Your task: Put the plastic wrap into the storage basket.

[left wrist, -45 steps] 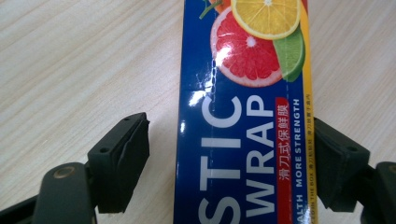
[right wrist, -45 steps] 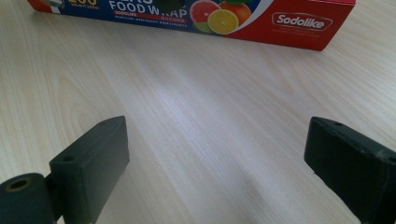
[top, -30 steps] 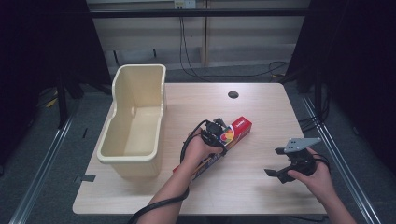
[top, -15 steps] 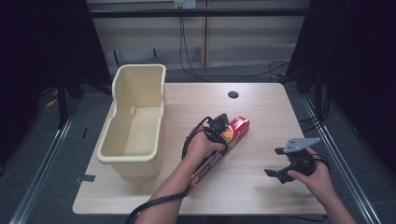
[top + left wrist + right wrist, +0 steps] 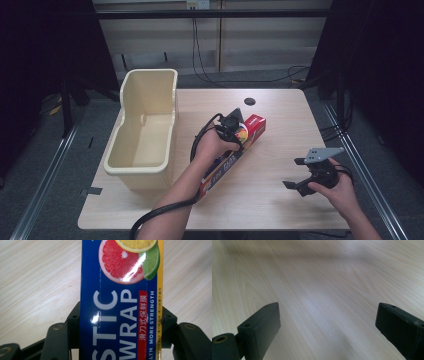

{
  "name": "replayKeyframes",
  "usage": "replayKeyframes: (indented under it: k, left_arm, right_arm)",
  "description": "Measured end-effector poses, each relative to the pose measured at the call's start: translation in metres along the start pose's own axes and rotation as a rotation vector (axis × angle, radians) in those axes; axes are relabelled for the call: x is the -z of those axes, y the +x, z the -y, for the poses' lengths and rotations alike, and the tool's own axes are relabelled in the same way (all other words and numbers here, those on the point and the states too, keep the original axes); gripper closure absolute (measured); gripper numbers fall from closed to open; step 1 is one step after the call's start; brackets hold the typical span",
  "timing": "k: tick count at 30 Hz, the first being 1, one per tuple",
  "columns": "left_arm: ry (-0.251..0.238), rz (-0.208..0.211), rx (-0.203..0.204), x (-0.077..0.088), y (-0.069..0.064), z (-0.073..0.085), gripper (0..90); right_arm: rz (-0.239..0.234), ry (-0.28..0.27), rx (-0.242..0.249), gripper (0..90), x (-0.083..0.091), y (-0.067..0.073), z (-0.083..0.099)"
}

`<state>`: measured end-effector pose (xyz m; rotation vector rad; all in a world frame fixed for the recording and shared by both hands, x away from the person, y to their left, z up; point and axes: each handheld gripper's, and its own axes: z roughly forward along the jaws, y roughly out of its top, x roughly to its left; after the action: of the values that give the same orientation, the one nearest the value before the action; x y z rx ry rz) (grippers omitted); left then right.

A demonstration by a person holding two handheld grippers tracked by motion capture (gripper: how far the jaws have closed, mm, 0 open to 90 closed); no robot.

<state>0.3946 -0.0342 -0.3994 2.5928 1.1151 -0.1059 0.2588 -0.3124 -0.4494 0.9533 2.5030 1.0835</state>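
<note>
One plastic wrap box (image 5: 120, 305) between left gripper (image 5: 120, 322) jaws, on table (image 5: 280, 130)

Left forearm reaching forward over mid-table, left gripper (image 5: 234, 126) angled downward, jaws closed against both long sides of the plastic wrap box (image 5: 120, 302), right hand (image 5: 336, 189) low near the front-right edge, right gripper (image 5: 299, 173) jaws spread wide, unladen

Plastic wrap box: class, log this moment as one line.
left gripper: jaws astride plastic wrap box | right gripper: open, empty | bin: empty
</note>
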Motion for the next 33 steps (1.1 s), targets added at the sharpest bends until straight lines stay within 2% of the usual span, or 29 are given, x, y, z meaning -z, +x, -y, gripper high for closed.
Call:
replayKeyframes:
  k: [7, 12, 16, 19, 25, 26, 31, 33]
  left_arm:
    - [0.016, 0.008, 0.019, 0.025, 0.003, -0.001, 40.4]
    - [0.024, 0.021, 0.027, 0.036, 0.005, -0.002, 40.5]
    - [0.021, 0.010, 0.033, 0.045, 0.004, -0.003, 40.5]
    - [0.029, 0.029, 0.039, 0.053, 0.004, -0.004, 40.5]
    - [0.020, 0.024, 0.055, 0.069, 0.007, -0.007, 40.4]
    - [0.027, 0.037, 0.055, 0.071, 0.008, -0.007, 40.4]
    - [0.038, 0.030, 0.083, 0.080, 0.012, -0.007, 40.5]
    - [0.039, 0.017, 0.083, 0.084, 0.013, -0.008, 40.5]
  right_arm:
    - [-0.010, 0.000, 0.000, 5.4, 0.000, 0.001, 0.000]
    - [-0.002, -0.004, 0.000, 4.1, -0.001, 0.002, -0.001]
    - [-0.008, -0.004, -0.002, 4.0, -0.001, 0.002, -0.001]
    - [-0.009, -0.011, 0.003, 3.2, -0.001, 0.002, -0.001]
    - [0.001, -0.015, -0.001, 2.8, -0.001, 0.002, -0.001]
    - [0.001, -0.016, 0.000, 2.6, -0.001, 0.002, -0.001]
    - [-0.020, -0.023, -0.004, 2.3, -0.002, 0.001, 0.000]
    - [-0.017, -0.022, -0.005, 2.3, -0.002, 0.001, 0.000]
